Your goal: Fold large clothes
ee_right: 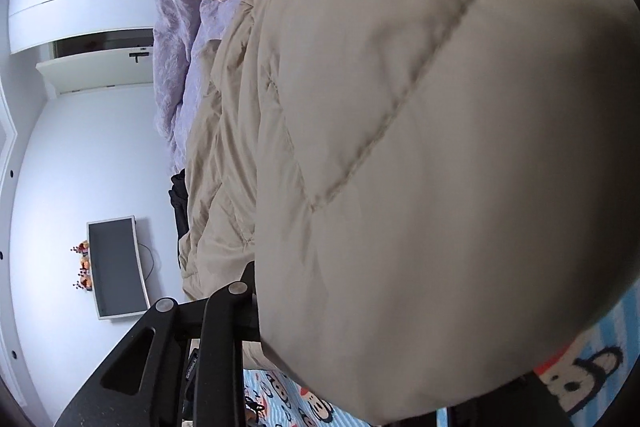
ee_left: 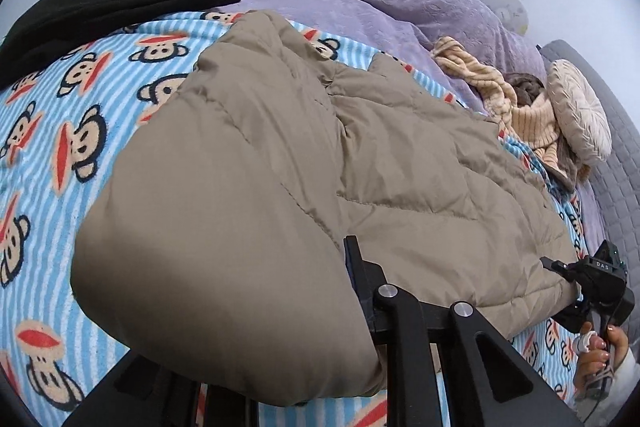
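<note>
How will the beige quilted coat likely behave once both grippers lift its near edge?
The beige quilted coat looks puffy, so probably light for its bulk. It bulges around the left gripper, so it will likely sag floppily. Its smooth shell may slip.

One tan padded coat (ee_left: 320, 167), one black garment (ee_left: 100, 11), one round cushion (ee_left: 580, 111).

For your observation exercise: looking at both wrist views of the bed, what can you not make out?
- Left gripper fingertips: left view, buried in the tan coat.
- Right gripper fingertips: right view, coat bulge covers them.
- Coat's sleeves and collar: both views, folded under or cut off.
- Black garment: left view, cut by the edge.
</note>
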`<move>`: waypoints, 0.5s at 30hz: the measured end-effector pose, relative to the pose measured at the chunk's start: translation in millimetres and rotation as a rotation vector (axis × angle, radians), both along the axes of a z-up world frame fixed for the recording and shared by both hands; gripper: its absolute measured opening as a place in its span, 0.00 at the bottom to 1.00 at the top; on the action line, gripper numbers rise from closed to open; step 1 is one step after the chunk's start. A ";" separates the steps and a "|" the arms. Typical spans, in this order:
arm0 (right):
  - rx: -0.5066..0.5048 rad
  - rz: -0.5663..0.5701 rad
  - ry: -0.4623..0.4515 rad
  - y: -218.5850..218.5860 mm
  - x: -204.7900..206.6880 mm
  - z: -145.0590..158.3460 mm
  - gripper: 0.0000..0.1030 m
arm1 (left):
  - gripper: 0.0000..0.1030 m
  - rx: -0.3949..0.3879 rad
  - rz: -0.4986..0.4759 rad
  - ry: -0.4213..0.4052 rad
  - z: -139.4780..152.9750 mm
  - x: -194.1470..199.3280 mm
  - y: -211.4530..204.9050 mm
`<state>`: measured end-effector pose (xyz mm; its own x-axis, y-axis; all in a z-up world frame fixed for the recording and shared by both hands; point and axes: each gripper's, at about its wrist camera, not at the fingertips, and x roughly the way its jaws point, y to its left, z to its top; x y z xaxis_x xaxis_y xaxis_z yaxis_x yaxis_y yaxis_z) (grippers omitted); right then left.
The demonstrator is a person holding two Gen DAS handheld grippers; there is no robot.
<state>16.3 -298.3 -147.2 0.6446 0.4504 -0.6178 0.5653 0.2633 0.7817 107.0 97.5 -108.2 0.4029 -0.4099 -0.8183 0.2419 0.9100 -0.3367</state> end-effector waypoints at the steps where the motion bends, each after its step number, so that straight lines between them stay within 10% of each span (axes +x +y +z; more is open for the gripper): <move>1: -0.013 0.004 0.005 2.1 -4.3 3.4 0.31 | 0.22 -0.003 -0.010 0.002 1.1 -4.1 3.0; 15: -0.007 0.099 0.067 25.0 -66.4 12.6 0.31 | 0.22 0.081 -0.026 0.026 7.1 -117.1 33.8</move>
